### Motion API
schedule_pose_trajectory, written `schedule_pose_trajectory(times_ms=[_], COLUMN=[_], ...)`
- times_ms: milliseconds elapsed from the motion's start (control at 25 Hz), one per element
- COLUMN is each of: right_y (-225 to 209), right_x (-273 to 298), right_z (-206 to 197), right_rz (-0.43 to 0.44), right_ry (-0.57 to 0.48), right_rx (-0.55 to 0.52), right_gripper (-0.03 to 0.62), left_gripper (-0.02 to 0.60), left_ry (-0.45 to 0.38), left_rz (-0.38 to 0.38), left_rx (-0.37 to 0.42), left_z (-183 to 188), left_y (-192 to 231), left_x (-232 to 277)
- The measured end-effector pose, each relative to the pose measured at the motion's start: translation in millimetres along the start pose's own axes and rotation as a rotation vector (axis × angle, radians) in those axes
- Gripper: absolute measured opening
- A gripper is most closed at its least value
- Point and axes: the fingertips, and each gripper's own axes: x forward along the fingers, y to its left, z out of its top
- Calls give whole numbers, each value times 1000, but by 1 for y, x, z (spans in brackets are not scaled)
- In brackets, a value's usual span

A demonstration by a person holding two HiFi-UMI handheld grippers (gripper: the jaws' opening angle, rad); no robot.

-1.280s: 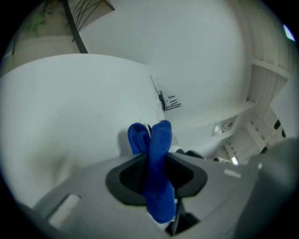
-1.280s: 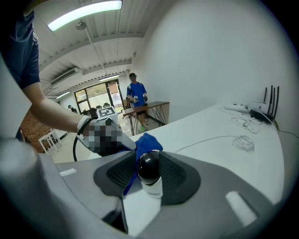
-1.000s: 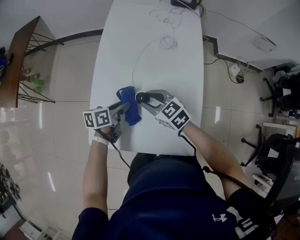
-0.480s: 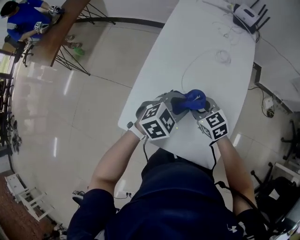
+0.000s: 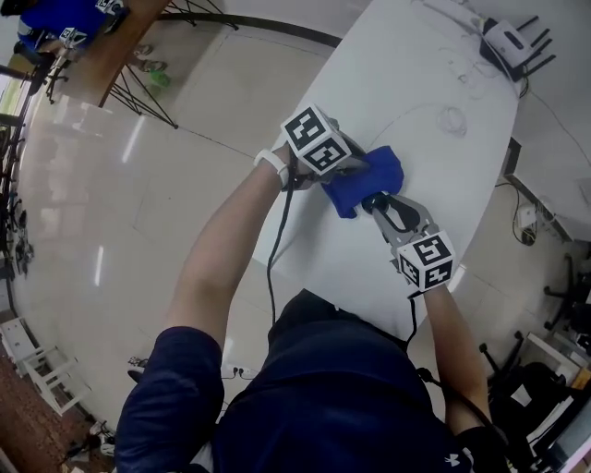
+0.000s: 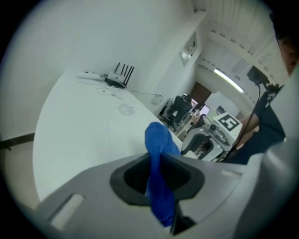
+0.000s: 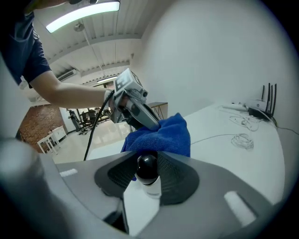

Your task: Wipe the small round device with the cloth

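Head view: left gripper [image 5: 349,174] and right gripper [image 5: 380,205] meet above the white table [image 5: 443,166], with the blue cloth [image 5: 369,175] bunched between them. Left gripper view: the jaws have just been closing further and clench the cloth, which hangs through them as 1 narrow fold. Right gripper view: the jaws have also just been closing further and grasp the small round device [image 7: 147,173], black dome over white body, upright; the cloth sits just beyond the dome

Office or lab — long white table [image 5: 406,55], router [image 5: 511,39], loose cables [image 5: 452,120], ceiling strip light [image 7: 81,14].
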Motion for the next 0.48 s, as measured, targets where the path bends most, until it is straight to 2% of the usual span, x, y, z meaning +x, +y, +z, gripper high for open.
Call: schedule_pose_trajectory(times_ms=[160,360,480], right_y=[2,2,2], right_x=[0,-1,-1], right_z=[0,-1,-1], right_rz=[9,9,9], right_ry=[-4,-4,-3], right_rx=[10,13,14], right_gripper=[141,141,141], left_gripper=[64,66,75], left_ry=[-18,-103,-119], left_rz=[-62,-162,-153], left_rx=[-91,-249,-272], left_z=[-14,-24,-31], left_y=[12,19,25], left_x=[13,20,24])
